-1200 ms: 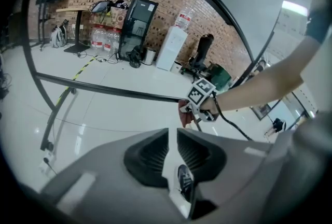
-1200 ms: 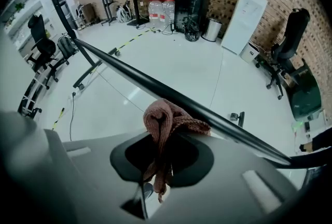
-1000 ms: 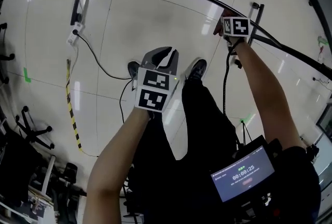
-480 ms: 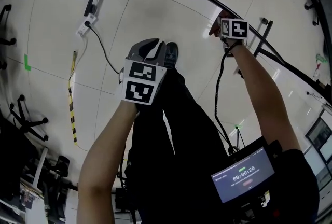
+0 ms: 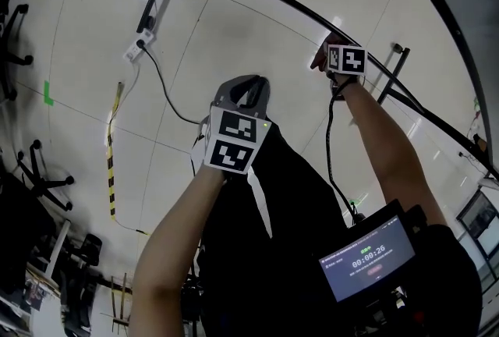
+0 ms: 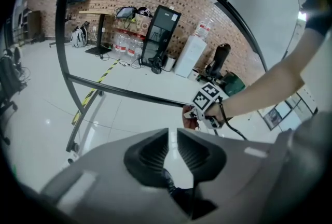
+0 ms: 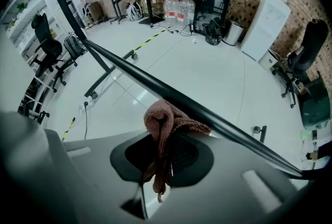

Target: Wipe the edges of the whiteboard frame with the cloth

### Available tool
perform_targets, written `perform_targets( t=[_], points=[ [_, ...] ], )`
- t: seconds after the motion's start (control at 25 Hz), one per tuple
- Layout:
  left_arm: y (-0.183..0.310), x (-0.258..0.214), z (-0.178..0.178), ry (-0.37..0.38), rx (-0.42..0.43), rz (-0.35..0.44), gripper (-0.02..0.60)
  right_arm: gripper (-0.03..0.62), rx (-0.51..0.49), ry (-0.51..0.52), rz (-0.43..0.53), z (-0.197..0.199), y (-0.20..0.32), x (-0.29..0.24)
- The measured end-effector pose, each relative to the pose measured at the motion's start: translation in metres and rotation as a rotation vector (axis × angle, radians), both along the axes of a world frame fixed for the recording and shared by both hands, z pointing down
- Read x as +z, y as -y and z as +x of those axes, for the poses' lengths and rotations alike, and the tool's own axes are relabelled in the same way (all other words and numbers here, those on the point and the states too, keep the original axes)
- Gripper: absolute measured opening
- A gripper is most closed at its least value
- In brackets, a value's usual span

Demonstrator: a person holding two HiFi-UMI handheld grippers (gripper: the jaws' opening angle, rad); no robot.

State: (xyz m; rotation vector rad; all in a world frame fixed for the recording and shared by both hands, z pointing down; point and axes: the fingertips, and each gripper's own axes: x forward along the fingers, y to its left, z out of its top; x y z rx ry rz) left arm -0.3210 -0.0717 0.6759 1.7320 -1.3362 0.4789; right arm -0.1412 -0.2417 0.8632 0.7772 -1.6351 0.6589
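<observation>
The cloth (image 7: 162, 120) — a reddish-brown chunky knit, bunched into a lump — lies against the whiteboard frame (image 7: 124, 70), a thin black bar with pale glossy floor (image 7: 218, 67) behind it. Over on the left, the left hand-held gripper (image 6: 173, 137) hangs well apart from the frame, its ribbed grey jaws a narrow slit apart with nothing between them. The right hand-held gripper (image 7: 165, 148) is clamped on the cloth, a loose tail dangling down between the pads. In the head view its marker cube (image 5: 347, 59) hides most of the cloth — only a reddish edge shows at the bar.
</observation>
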Motion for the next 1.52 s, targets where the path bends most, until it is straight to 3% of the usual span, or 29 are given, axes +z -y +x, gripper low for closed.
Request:
perform_targets(
  t=[0.28,0.56,1.2,1.52],
  points=[
    [-0.016,-0.003,-0.005,-0.009,-0.074,-0.006,0.051,0.058,-0.016,0.027,-0.007,-0.030,0.000,0.001],
    [-0.017,0.006,-0.008,-0.029,-0.052,0.001,0.051,0.058,-0.042,0.023,-0.017,-0.052,-0.001,0.003],
    [-0.031,0.011,-0.102,-0.022,-0.133,0.005,0.051,0.058,-0.033,0.063,-0.002,-0.132,0.000,-0.004],
    [-0.038,0.010,-0.111,-0.055,-0.135,0.007,0.051,0.058,-0.046,0.043,0.003,-0.152,0.001,-0.007]
  ],
)
